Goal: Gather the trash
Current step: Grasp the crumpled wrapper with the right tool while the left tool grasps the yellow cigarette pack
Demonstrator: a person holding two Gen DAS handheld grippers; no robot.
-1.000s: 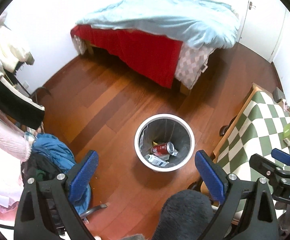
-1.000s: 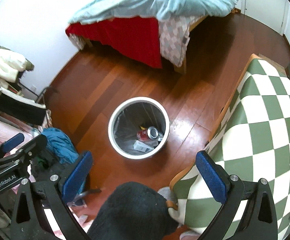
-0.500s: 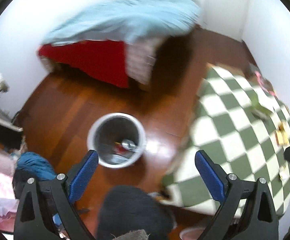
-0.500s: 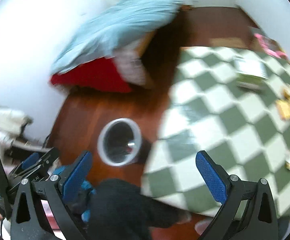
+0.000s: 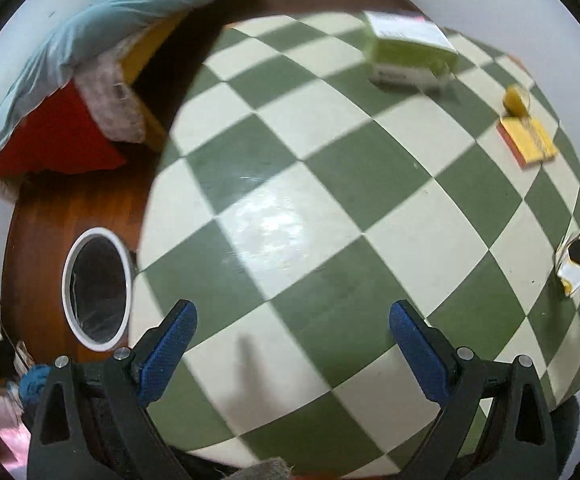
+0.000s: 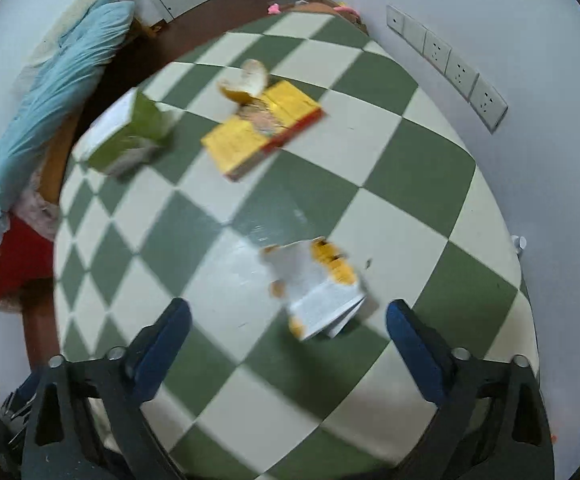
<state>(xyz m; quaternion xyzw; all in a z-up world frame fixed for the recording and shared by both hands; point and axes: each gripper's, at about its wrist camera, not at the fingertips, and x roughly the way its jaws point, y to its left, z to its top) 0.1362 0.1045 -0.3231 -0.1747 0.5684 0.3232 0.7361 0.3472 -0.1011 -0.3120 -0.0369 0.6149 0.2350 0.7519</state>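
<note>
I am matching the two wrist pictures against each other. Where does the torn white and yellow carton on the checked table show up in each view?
Left wrist: the torn carton lies at the far right edge, with the right gripper's tip right beside it.
Right wrist: the carton lies low and centre, just ahead of the right gripper, whose fingers are closing but not yet around it.
Shared landmark: the flat yellow box with a red edge.

Both wrist cameras look steeply down, close over the green-and-cream checked tabletop [image 5: 330, 184], sharing its lime-green carton [image 6: 129, 140].
</note>
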